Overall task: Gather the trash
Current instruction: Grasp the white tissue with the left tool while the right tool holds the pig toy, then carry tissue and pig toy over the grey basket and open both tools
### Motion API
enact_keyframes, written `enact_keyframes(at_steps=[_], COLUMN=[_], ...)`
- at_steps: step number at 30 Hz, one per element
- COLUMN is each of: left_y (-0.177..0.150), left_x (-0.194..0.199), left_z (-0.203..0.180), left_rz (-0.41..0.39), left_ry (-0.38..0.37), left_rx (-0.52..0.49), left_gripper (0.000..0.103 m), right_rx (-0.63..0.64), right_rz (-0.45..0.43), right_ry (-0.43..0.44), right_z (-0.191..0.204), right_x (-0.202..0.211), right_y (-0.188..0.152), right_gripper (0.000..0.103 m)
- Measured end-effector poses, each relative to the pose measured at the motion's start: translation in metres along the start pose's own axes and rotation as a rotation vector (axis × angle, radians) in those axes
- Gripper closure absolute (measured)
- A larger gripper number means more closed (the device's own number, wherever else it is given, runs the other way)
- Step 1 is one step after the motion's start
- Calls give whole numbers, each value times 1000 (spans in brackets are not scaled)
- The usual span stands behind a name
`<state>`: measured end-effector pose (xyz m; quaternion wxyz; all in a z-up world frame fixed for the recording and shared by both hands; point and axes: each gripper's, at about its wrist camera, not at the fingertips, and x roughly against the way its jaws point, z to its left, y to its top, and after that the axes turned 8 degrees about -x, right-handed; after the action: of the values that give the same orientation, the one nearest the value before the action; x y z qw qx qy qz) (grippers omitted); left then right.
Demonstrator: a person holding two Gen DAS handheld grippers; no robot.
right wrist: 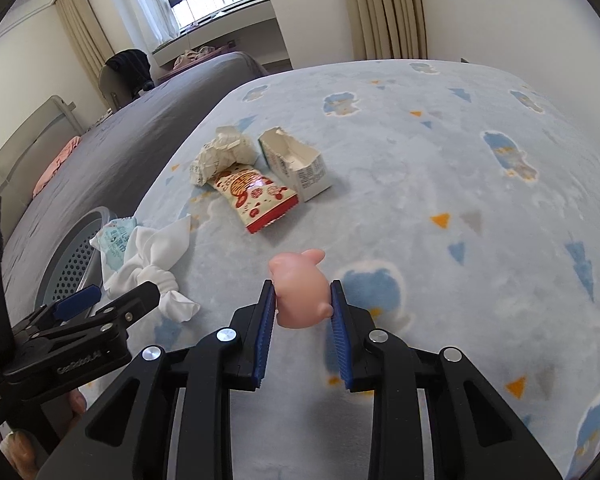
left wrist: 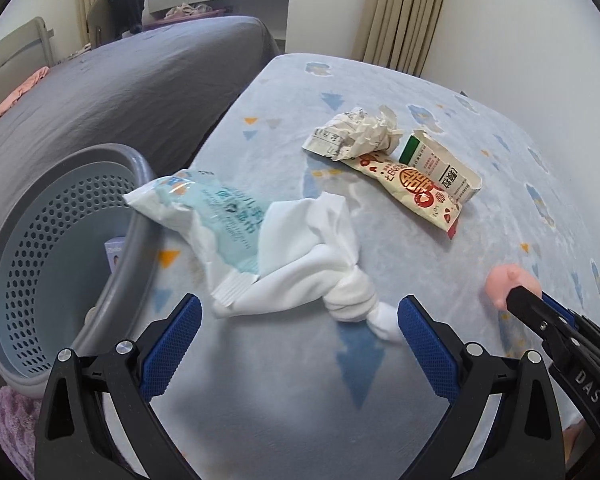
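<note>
My right gripper (right wrist: pixel 303 292) is shut on a small pink pig toy (right wrist: pixel 300 292), held just above the light blue blanket (right wrist: pixel 440 168); the toy (left wrist: pixel 508 280) also shows at the right of the left wrist view. My left gripper (left wrist: pixel 300 312) stands open, its blue pads on either side of a knotted white cloth (left wrist: pixel 340 280) that lies on the blanket with a torn wet-wipe packet (left wrist: pixel 204 208). Farther off lie crumpled paper (left wrist: pixel 360 132), a red and cream snack wrapper (left wrist: pixel 416 188) and a torn small carton (left wrist: pixel 440 164).
A grey perforated basket (left wrist: pixel 60 248) sits at the left, its rim under the wipe packet, with a small box inside. A bed with a dark grey cover (left wrist: pixel 132 92) runs behind it. Curtains (left wrist: pixel 404 12) and a window lie beyond.
</note>
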<state>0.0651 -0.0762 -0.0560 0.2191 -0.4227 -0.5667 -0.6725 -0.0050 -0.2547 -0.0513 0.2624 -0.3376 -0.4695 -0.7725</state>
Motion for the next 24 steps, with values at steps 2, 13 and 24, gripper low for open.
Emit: enact_keyframes(at_steps=[2, 13, 24], left_y=[3, 10, 0], left_x=[-4, -22, -7], left_z=[-5, -24, -27], left_rz=[-2, 23, 24], left_ry=[1, 13, -34], left_rx=[2, -6, -36], left_gripper=[6, 51, 73], right_rx=[-14, -37, -41], right_rz=[-8, -27, -38], right_ry=[-5, 1, 4], right_z=[-6, -15, -16], right_x=[4, 12, 16], right_y=[2, 5, 5], right_gripper=[76, 76, 76])
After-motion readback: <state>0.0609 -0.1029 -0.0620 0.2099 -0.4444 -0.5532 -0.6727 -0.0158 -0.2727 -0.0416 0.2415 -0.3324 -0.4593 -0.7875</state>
